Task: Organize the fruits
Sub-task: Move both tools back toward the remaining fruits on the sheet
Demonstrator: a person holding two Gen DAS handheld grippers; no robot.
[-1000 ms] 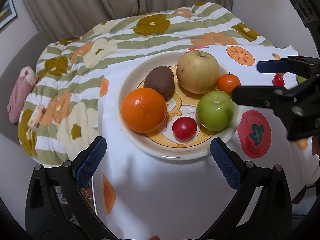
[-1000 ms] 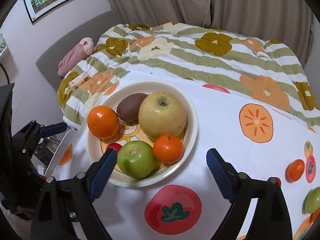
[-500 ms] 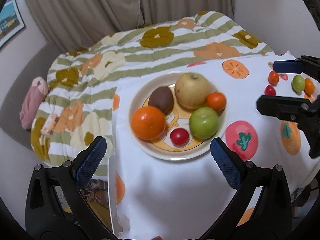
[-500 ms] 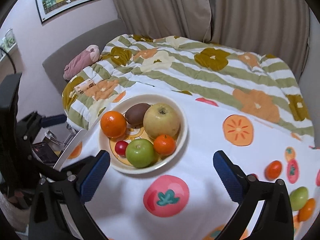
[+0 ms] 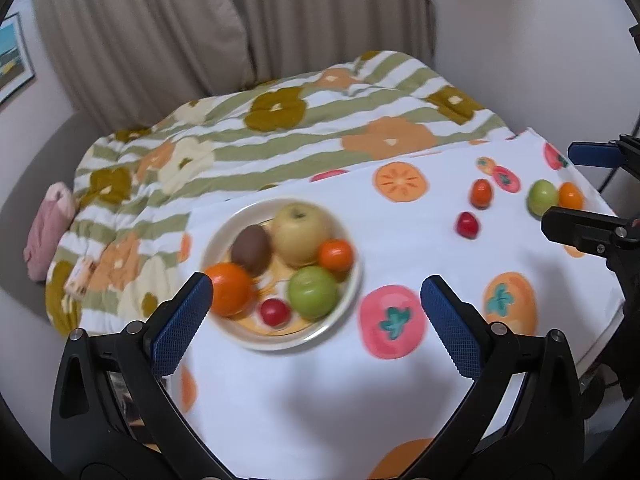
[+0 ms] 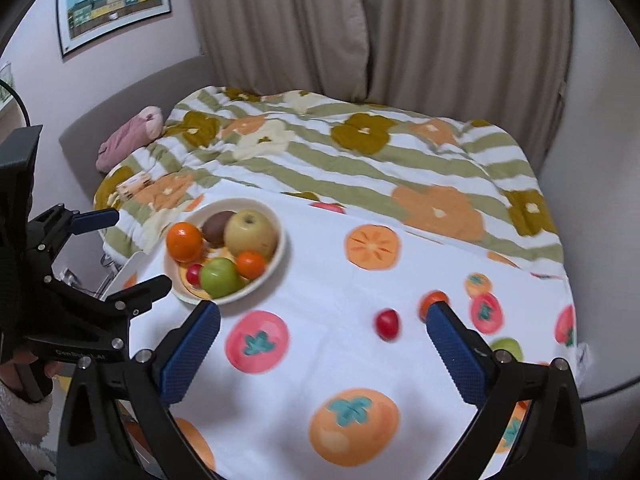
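Note:
A cream bowl point(image 5: 352, 296) point(image 6: 280, 256) on the white fruit-print cloth holds a yellow apple point(image 5: 300, 234), a kiwi point(image 5: 251, 249), an orange point(image 5: 230, 289), a tangerine point(image 5: 336, 255), a green apple point(image 5: 313, 292) and a small red fruit point(image 5: 275, 312). Loose on the cloth to the right lie a red fruit point(image 5: 467, 225) point(image 6: 387, 324), a small orange fruit point(image 5: 480, 193) point(image 6: 433, 299), a green fruit point(image 5: 542, 197) point(image 6: 506, 348) and another orange fruit point(image 5: 570, 196). My left gripper point(image 5: 312, 322) is open and empty, near the bowl. My right gripper point(image 6: 322, 346) is open and empty above the cloth.
Behind the table lies a bed with a striped flower-print quilt point(image 5: 280, 128), a pink plush point(image 5: 50, 228) and a small box point(image 5: 82, 278). Curtains point(image 6: 380, 28) hang behind. A picture point(image 6: 114, 4) hangs on the left wall. The table's right edge point(image 5: 604, 320) is close to the loose fruits.
Both grippers have pulled back and up from the bowl, which now looks smaller. The loose fruits on the right have come into view. Both stay open.

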